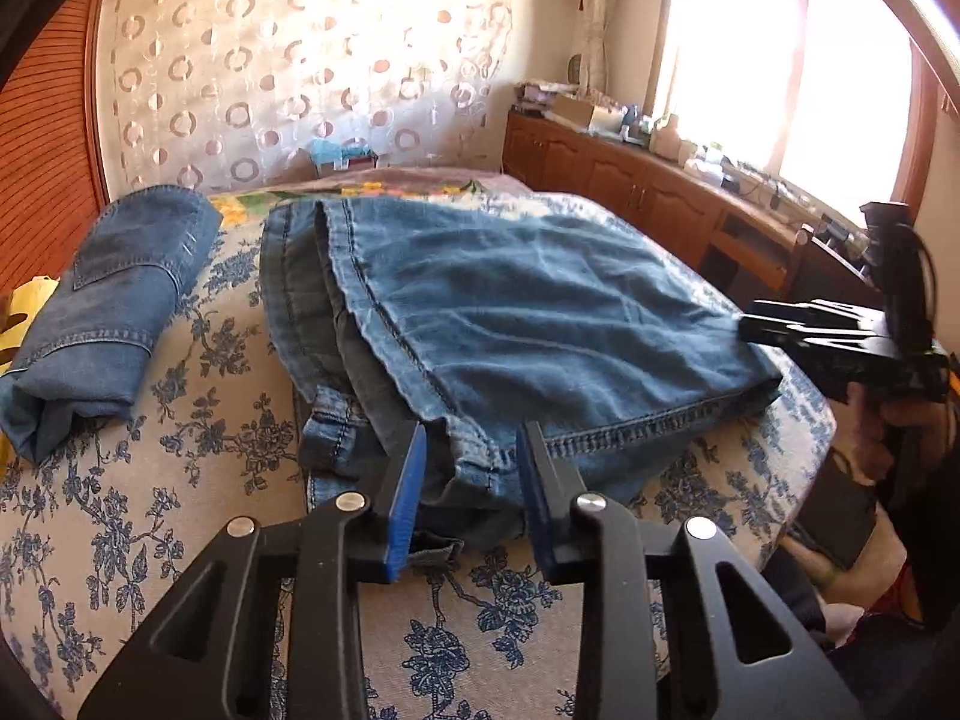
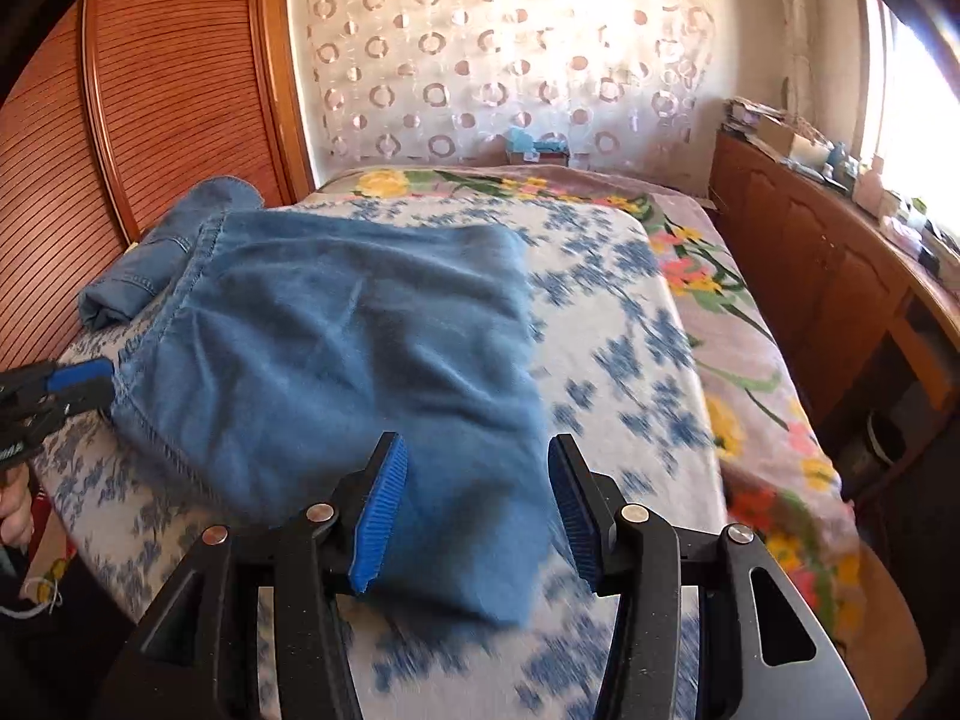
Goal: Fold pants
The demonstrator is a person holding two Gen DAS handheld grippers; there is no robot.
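Observation:
Blue denim pants [image 1: 510,324] lie folded in layers on the floral bed cover [image 1: 180,480]; they also show in the right wrist view [image 2: 336,348]. My left gripper [image 1: 471,468] is open, its blue pads on either side of the near hem and waistband corner, not closed on it. My right gripper [image 2: 477,498] is open over the near right corner of the pants, empty. The right gripper shows in the left wrist view [image 1: 780,330] at the pants' right edge. The left gripper shows in the right wrist view [image 2: 78,384] at the pants' left edge.
A second, folded pair of jeans [image 1: 108,300] lies at the bed's left, near the wooden slatted door [image 2: 150,90]. A wooden cabinet [image 1: 630,180] with clutter runs along the right under a bright window. A flowered blanket [image 2: 750,360] covers the bed's right side.

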